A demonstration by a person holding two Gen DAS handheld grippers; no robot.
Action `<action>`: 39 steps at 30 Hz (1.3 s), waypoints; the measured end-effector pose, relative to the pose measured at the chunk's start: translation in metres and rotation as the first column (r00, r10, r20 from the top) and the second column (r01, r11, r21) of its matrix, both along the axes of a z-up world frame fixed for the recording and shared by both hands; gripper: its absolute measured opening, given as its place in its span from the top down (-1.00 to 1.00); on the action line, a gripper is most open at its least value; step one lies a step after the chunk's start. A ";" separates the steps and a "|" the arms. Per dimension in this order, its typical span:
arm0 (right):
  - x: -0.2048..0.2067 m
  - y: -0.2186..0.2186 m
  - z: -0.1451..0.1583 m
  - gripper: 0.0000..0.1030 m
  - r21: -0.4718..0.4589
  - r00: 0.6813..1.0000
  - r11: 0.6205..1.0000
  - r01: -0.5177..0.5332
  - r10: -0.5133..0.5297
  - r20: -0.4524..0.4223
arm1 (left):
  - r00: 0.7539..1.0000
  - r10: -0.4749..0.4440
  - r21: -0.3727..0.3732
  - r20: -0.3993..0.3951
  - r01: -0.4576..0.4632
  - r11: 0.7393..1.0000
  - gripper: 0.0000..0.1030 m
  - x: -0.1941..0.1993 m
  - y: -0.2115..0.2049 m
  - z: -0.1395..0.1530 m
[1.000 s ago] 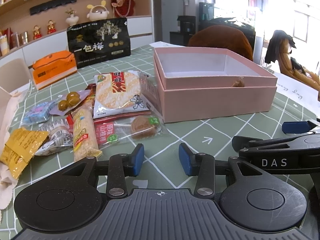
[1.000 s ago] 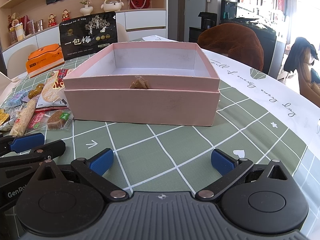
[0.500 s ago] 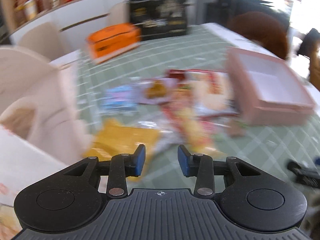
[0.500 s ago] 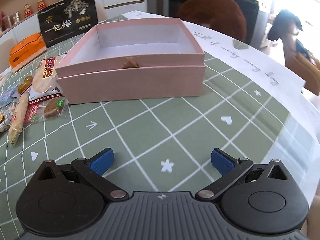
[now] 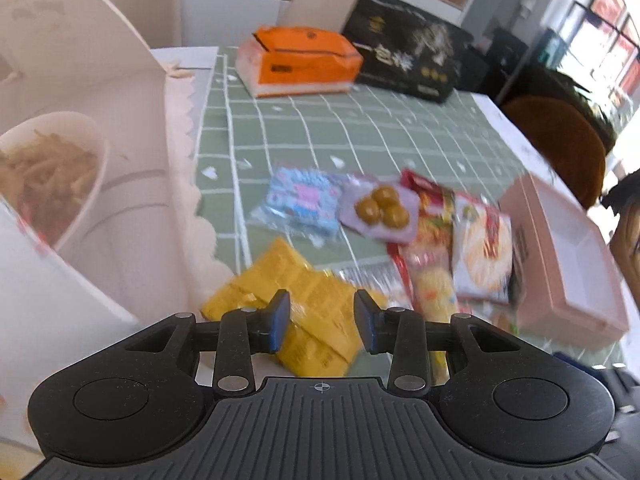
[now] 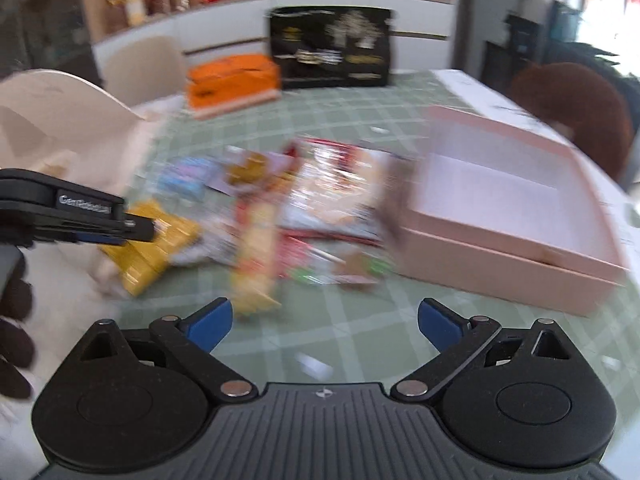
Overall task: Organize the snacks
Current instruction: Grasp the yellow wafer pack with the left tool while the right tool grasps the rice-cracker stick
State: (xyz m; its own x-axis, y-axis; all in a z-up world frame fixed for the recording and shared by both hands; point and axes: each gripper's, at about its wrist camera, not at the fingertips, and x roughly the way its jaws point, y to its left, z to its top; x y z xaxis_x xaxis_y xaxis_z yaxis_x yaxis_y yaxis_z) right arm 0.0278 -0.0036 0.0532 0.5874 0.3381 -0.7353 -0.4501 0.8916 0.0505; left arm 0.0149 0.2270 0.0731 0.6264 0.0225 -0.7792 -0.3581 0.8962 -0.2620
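My left gripper hovers over a yellow packet at the near left of the snack pile. Its jaws stand part-way apart and are still closing, and the pads press on nothing. Beyond lie a blue packet, a purple packet of round brown sweets, a rice-cracker pack and a long stick pack. The open pink box sits to the right. My right gripper is wide open and holds nothing, above green cloth in front of the blurred pile. The right wrist view shows the left gripper over the yellow packet and the pink box.
An orange tissue pack and a black bag stand at the table's far side. A tall beige carton and a white tub with a noodle picture crowd the left. A brown chair is behind the box. Dark-gloved fingers hold the left gripper.
Both views have swung left from the pink box to the snack pile. My left gripper has moved over the yellow packet and its jaws have narrowed a little. The right gripper stays wide open.
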 end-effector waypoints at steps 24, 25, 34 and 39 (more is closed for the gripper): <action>0.012 0.051 -0.013 0.29 -0.038 0.993 0.992 -0.117 0.116 -0.028 | 0.990 -0.128 -0.074 -0.056 0.124 0.990 0.48 0.034 0.012 -0.010; 0.010 0.040 -0.009 0.29 -0.008 0.995 0.995 -0.096 0.096 -0.020 | 0.990 -0.127 -0.086 -0.064 0.121 0.989 0.48 0.032 0.010 -0.010; 0.062 0.034 -0.027 0.35 0.033 0.996 0.999 0.006 -0.003 -0.093 | 0.978 -0.146 -0.034 -0.151 0.143 0.989 0.47 0.035 -0.011 -0.013; 0.029 0.005 -0.025 0.48 0.078 0.988 0.997 0.020 -0.008 -0.154 | 0.996 -0.002 -0.040 -0.094 -0.001 0.999 0.39 0.041 0.011 -0.025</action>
